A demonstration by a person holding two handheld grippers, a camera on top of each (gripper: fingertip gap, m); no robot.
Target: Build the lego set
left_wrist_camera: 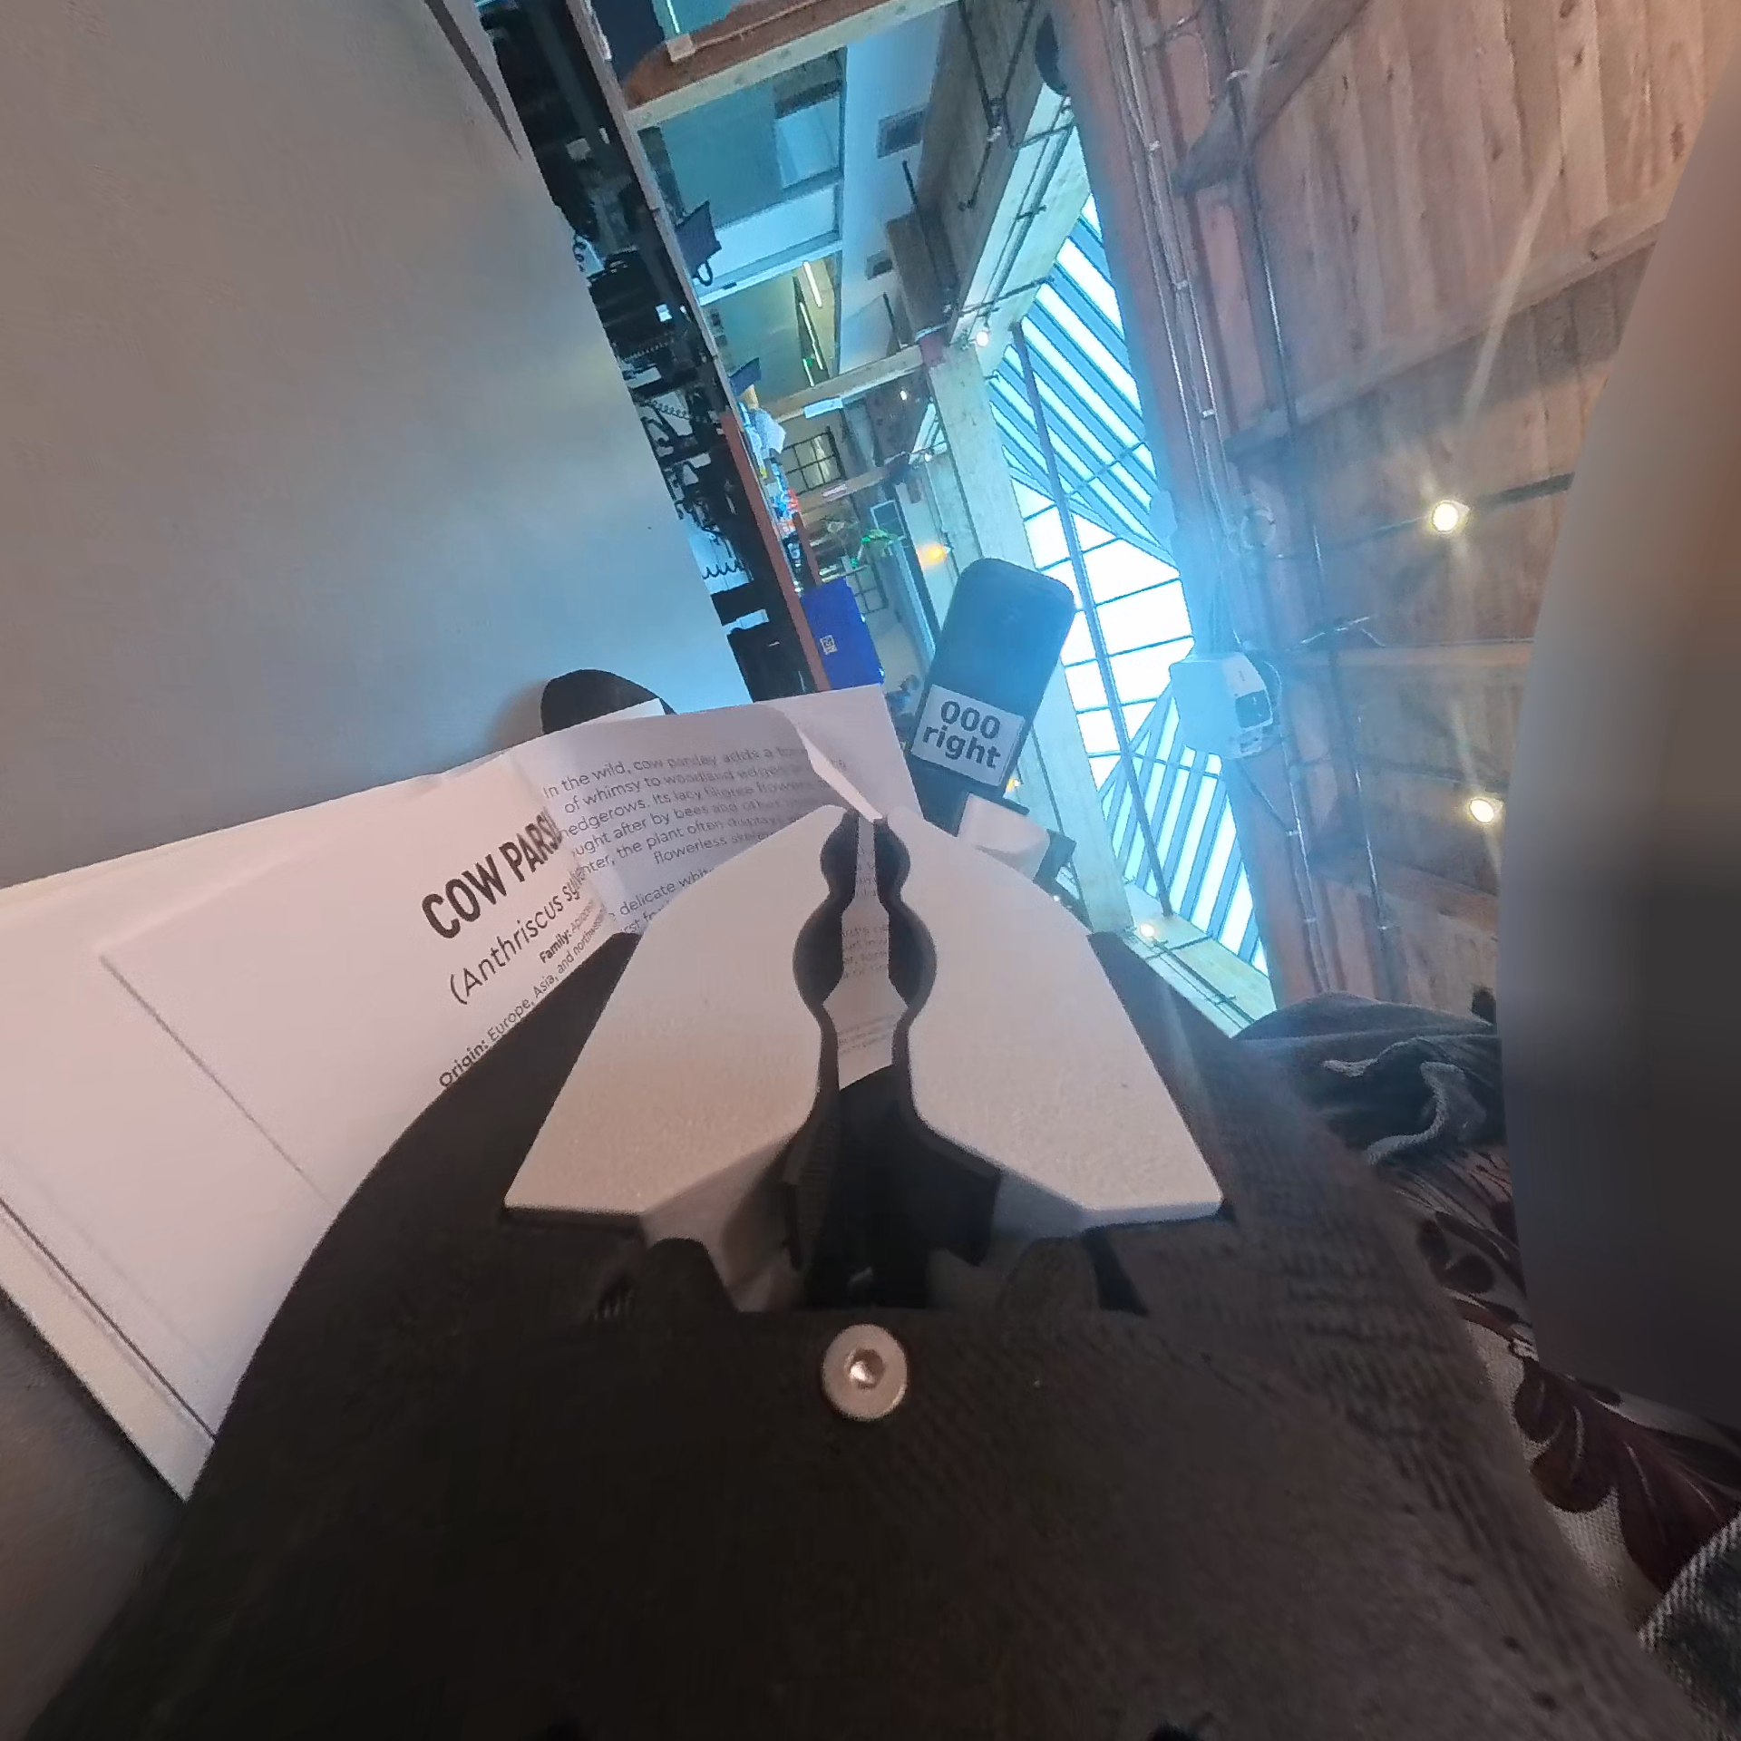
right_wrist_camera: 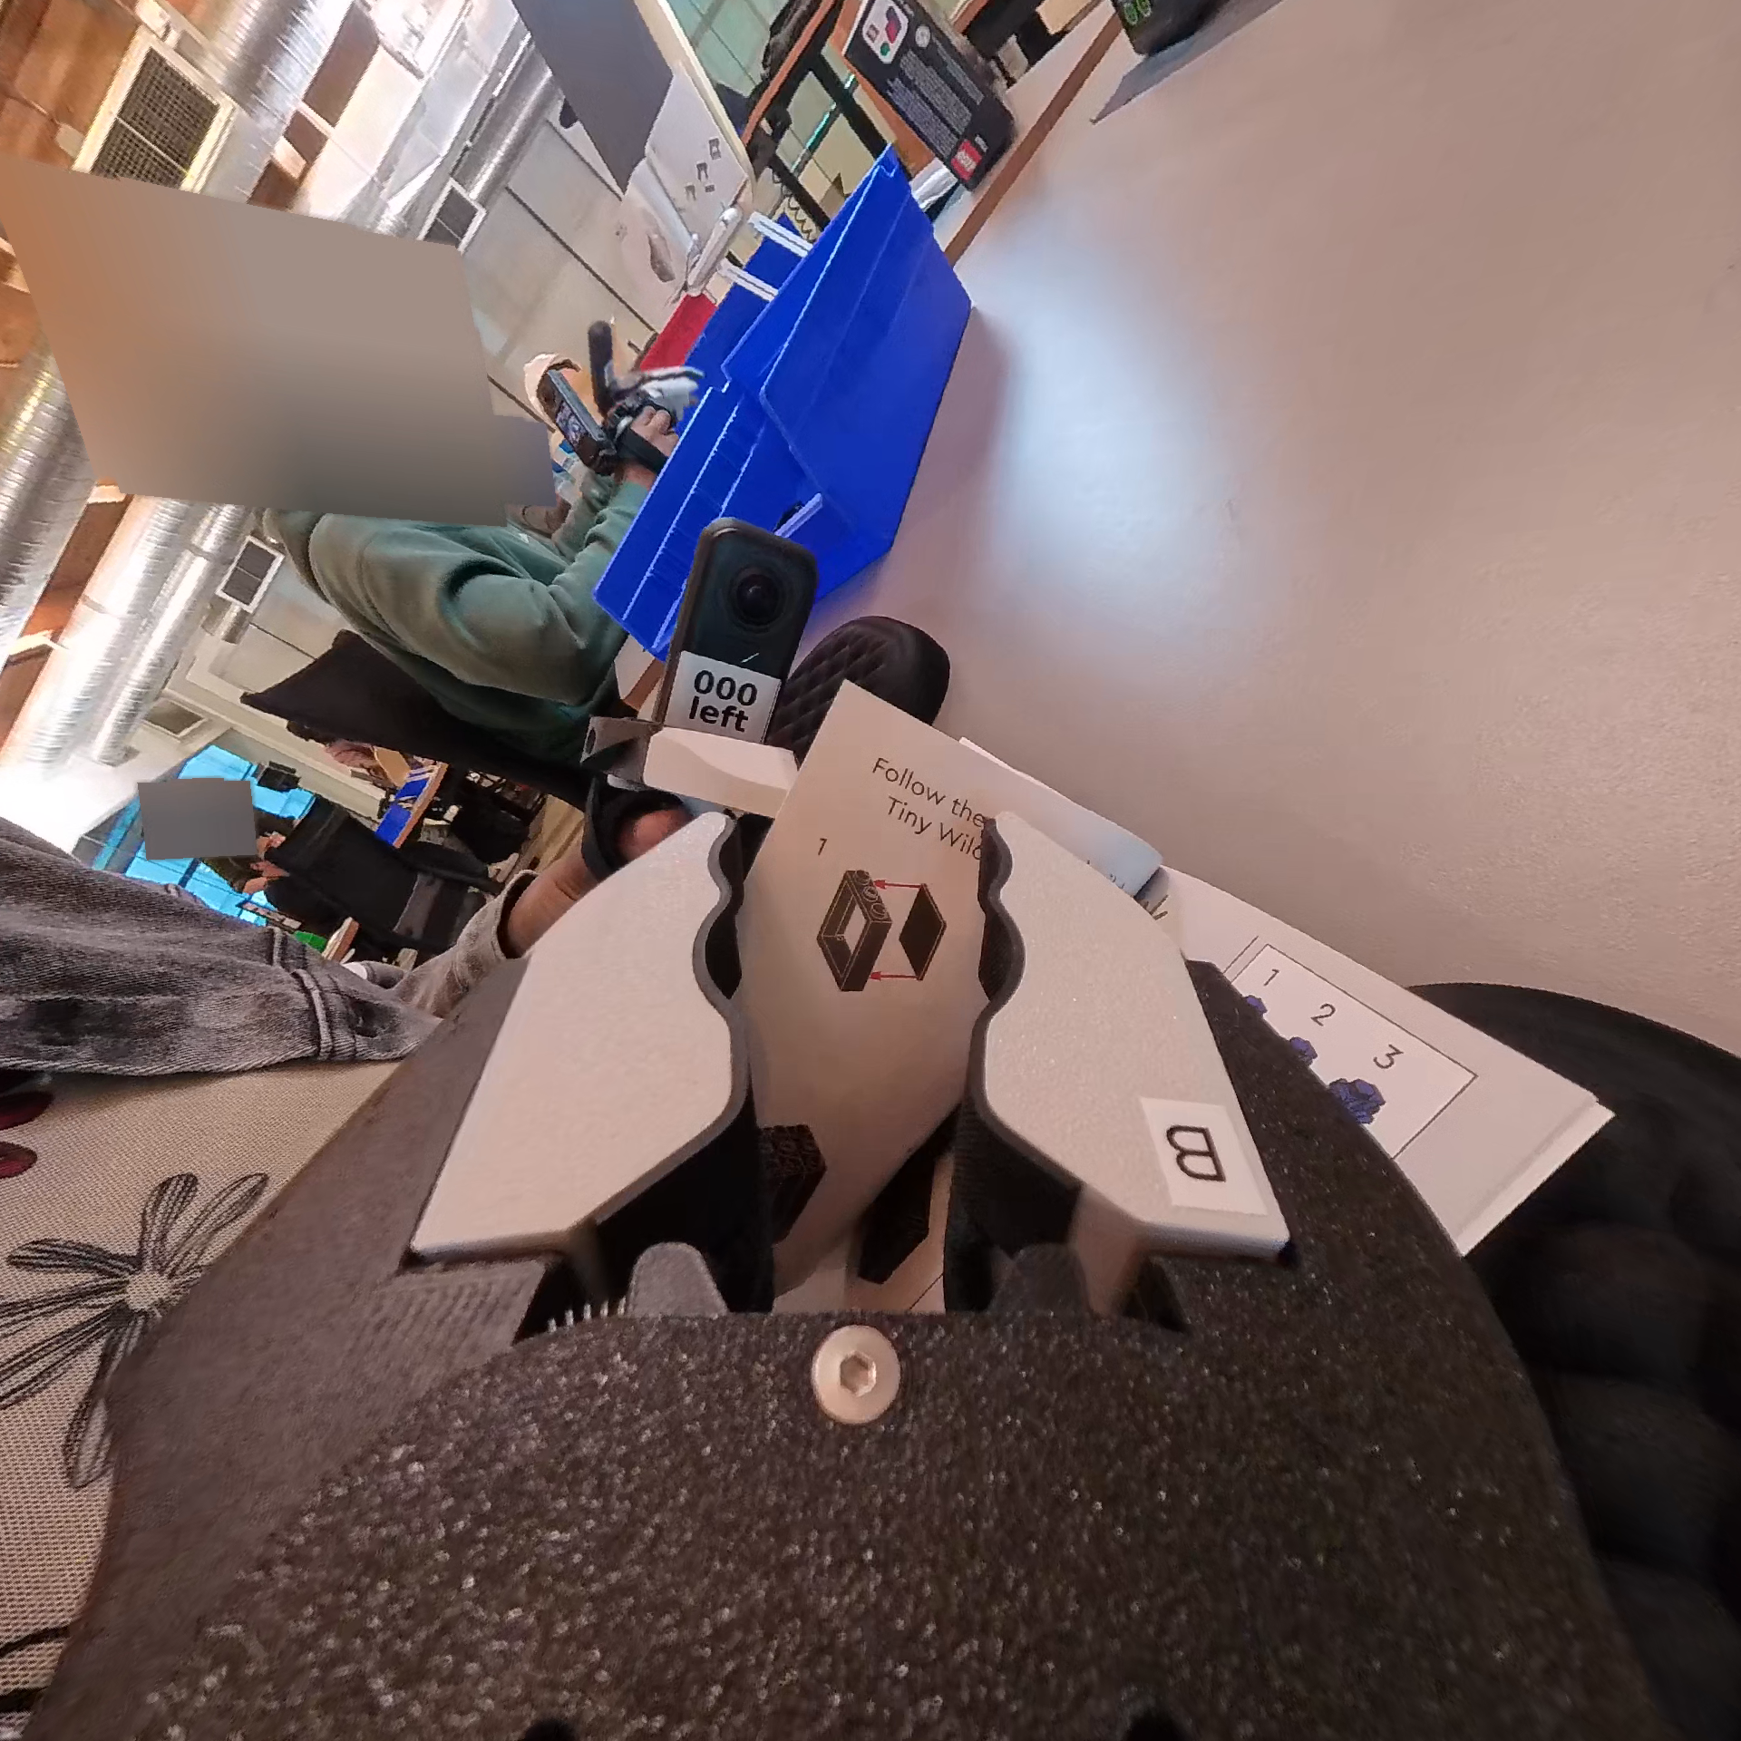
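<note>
The white instruction booklet [left_wrist_camera: 311,951] lies open on the white table [left_wrist_camera: 283,471]. My left gripper [left_wrist_camera: 862,820] is shut on the edge of one of its pages [left_wrist_camera: 678,782], which stands lifted and creased at the fingertips. My right gripper [right_wrist_camera: 857,829] is open, and the lifted page [right_wrist_camera: 876,933], printed with a black brick diagram, stands in the gap between its fingers. The rest of the booklet [right_wrist_camera: 1366,1065] lies to the right. Each gripper's camera shows in the other's view: the right one [left_wrist_camera: 989,678] and the left one [right_wrist_camera: 744,622]. No loose bricks are in view.
Blue bins [right_wrist_camera: 829,414] stand on the table [right_wrist_camera: 1366,471] behind the booklet, with a black set box [right_wrist_camera: 933,85] farther back. A person in a green top [right_wrist_camera: 471,603] sits beyond the table edge. A floral cloth [right_wrist_camera: 113,1253] and a grey sleeve [right_wrist_camera: 188,970] are at my left. Left and right tips are no more than a few centimetres apart.
</note>
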